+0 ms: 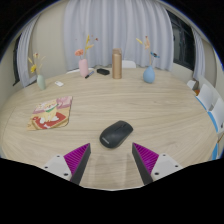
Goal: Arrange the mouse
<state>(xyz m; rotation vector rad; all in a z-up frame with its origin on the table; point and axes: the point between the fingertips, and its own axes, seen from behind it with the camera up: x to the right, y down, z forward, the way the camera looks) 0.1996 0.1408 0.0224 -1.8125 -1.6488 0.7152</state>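
A dark grey computer mouse [116, 133] lies on the light wooden table [170, 110], just ahead of my fingers and slightly left of the middle between them. My gripper [112, 160] is open and empty, with the purple pads [76, 158] spread wide at either side. The fingers do not touch the mouse.
A picture book [53, 112] lies to the left of the mouse. At the far side of the table stand vases [149, 73] with flowers, a pink vase [83, 67], a tan cylinder [116, 65] and a small dark object [102, 71]. Curtains hang behind.
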